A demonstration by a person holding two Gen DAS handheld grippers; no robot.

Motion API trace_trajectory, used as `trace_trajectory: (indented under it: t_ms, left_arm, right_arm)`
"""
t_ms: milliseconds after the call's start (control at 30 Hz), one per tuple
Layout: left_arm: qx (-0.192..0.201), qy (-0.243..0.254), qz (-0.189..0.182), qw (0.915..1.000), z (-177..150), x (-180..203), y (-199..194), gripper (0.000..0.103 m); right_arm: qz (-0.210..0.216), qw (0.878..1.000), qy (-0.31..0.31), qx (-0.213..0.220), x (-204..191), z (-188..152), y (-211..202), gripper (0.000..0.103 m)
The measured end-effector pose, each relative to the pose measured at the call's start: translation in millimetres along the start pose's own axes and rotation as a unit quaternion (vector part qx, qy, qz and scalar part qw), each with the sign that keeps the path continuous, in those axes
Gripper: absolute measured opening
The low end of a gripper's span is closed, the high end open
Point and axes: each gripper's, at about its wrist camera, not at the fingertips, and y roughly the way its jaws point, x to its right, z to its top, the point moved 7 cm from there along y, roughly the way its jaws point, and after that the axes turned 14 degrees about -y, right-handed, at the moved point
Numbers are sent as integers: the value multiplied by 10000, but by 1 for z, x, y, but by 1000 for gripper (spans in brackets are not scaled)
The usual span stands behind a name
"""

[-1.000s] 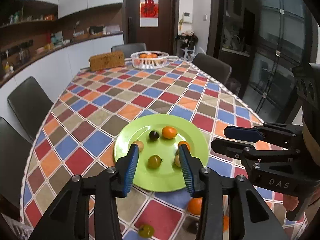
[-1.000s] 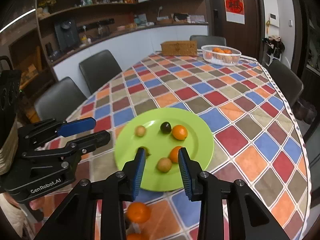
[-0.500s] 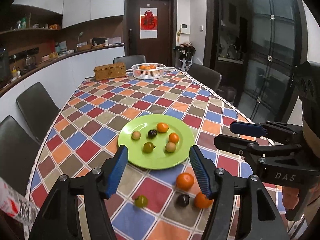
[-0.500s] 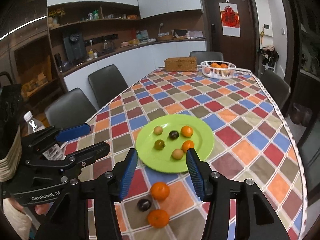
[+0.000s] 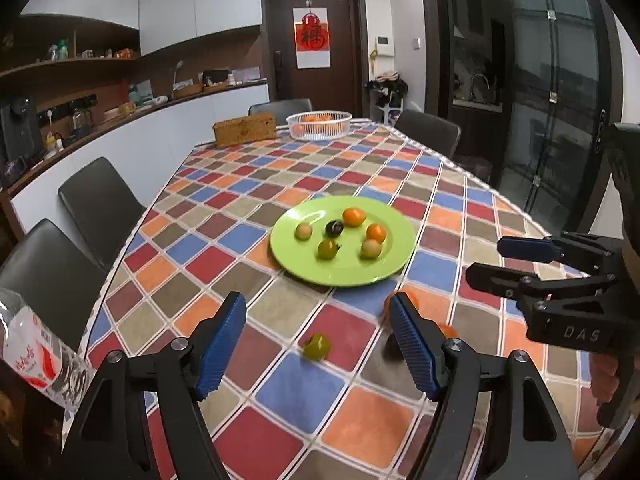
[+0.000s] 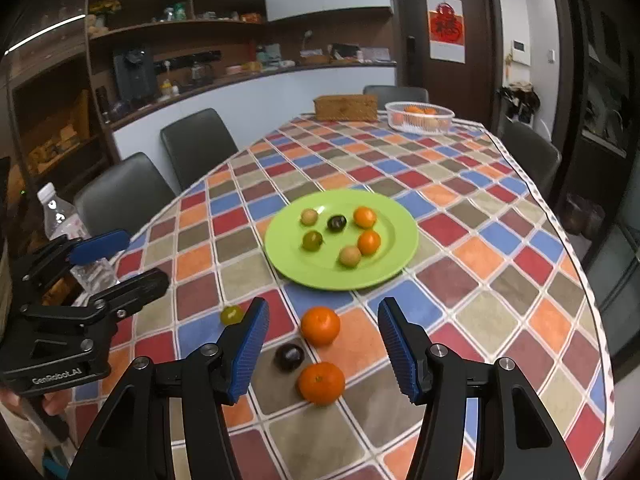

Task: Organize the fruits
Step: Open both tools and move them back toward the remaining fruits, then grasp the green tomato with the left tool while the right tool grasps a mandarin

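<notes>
A green plate [image 5: 344, 272] [image 6: 320, 272] on the checkered tablecloth holds several small fruits: two oranges, a dark plum, a green one and two tan ones. Nearer me, a green fruit [image 5: 317, 346] [image 6: 232, 314], two oranges [image 6: 320, 325] [image 6: 321, 377] and a dark plum [image 6: 289, 357] lie loose on the cloth. My left gripper [image 5: 316, 316] hovers over the green fruit, jaws opening, gripping nothing. My right gripper [image 6: 323, 316] hovers over the oranges and plum, jaws opening, also empty. In the left wrist view the right finger partly hides the oranges.
A white basket of oranges [image 5: 320, 124] and a wicker box [image 5: 244, 130] stand at the table's far end. A water bottle [image 6: 64, 224] stands at the near left edge. Dark chairs [image 6: 196, 144] line both sides.
Both grippers have drawn back from the plate toward the near table edge and their jaws have widened. The loose fruits on the cloth have come into view.
</notes>
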Motion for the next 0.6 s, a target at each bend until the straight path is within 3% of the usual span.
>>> trace_trajectory:
  t_ms: [600]
  left_arm:
    - [-812, 95, 234, 9964, -48, -23, 50, 74]
  right_arm:
    - [-44, 9956, 90, -934, -12, -54, 43, 57]
